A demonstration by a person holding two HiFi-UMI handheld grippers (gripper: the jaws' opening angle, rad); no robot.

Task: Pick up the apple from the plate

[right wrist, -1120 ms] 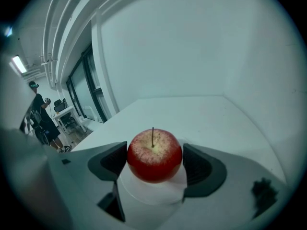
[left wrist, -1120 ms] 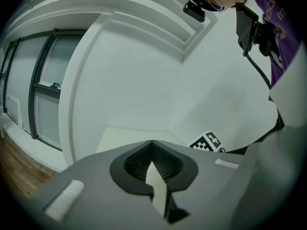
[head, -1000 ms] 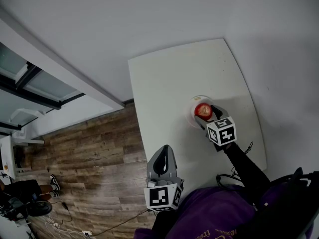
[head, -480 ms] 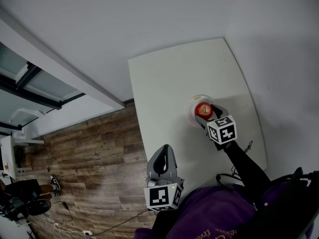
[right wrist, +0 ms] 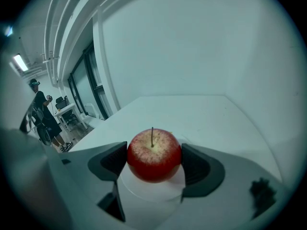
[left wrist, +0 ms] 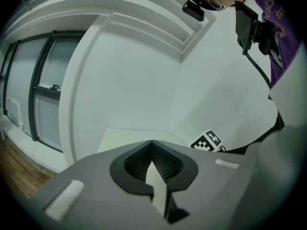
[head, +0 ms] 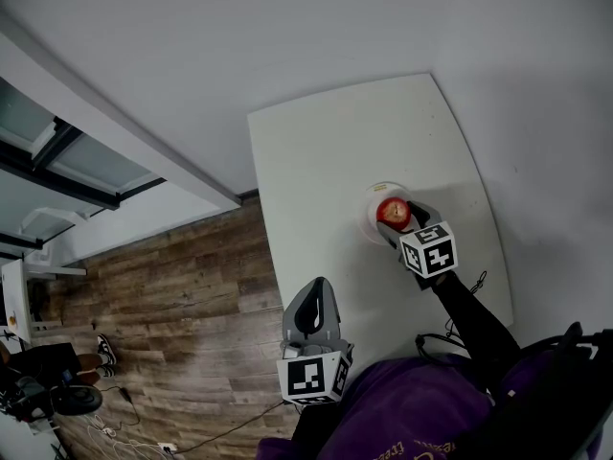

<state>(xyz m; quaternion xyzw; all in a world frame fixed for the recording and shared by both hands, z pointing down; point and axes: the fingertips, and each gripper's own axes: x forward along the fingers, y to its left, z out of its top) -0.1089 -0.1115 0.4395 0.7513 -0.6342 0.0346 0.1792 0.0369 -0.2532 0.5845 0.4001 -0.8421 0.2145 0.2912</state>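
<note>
Left gripper (head: 317,293): jaws closed together with nothing between them, positioned at the near left corner of the table (head: 326,161). Right gripper (head: 395,220): jaws clamped against both sides of the apple (right wrist: 153,155). The apple rests on the plate (right wrist: 144,189), toward the table's right side.

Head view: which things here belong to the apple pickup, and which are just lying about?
In the job:
apple, sitting on the white plate
right tongs, closed on the apple
table

Not in it:
left tongs, shut and empty
cable near the table's edge
person standing in the background
</note>
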